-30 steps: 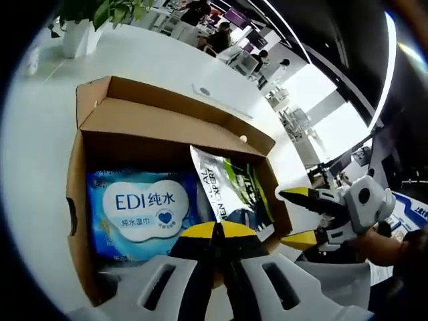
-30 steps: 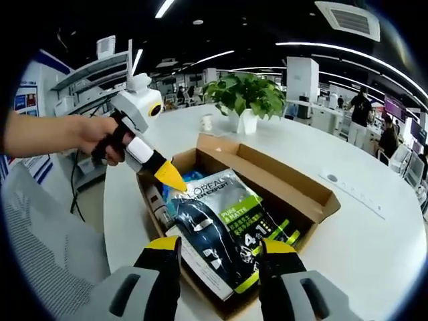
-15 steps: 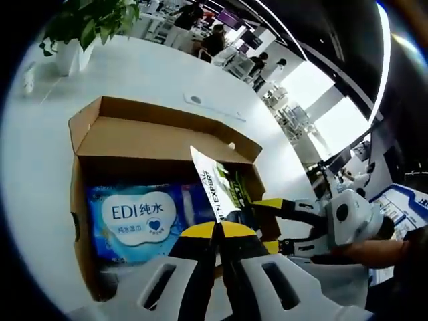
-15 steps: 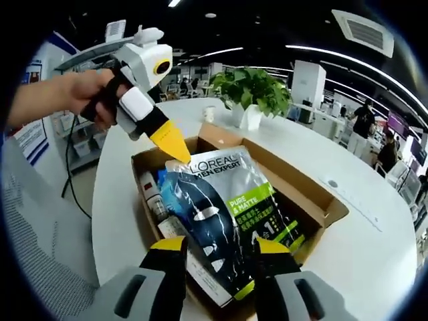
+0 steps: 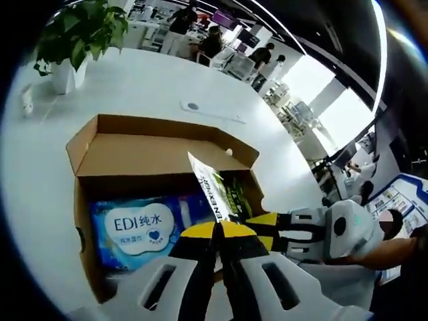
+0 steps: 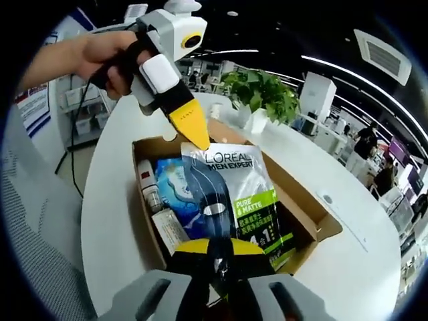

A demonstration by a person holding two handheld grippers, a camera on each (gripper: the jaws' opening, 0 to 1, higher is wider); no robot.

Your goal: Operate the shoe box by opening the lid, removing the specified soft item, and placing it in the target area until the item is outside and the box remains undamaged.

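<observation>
The open cardboard shoe box (image 5: 157, 144) (image 6: 142, 145) rests on a white round table. A dark and green L'Oreal pouch (image 6: 231, 190) (image 5: 214, 190) stands tilted up out of the box, held at both ends. My left gripper (image 5: 215, 231) (image 6: 199, 142) is shut on the pouch's upper corner. My right gripper (image 6: 215, 244) (image 5: 253, 224) is shut on its lower edge. A blue EDI wet-wipe pack (image 5: 137, 227) (image 6: 170, 184) lies flat in the box beside the pouch.
Small bottles and tubes (image 6: 150, 194) lie along one box wall. A potted plant (image 5: 73, 37) (image 6: 264, 93) stands on the table (image 5: 134, 80) beyond the box. A flat strip with a round disc (image 5: 200, 110) lies behind the box. People and desks are far off.
My right gripper's jaws, open around the pouch's lower edge before, have shut on it. The pouch has risen further out of the box, the left gripper still gripping its top.
</observation>
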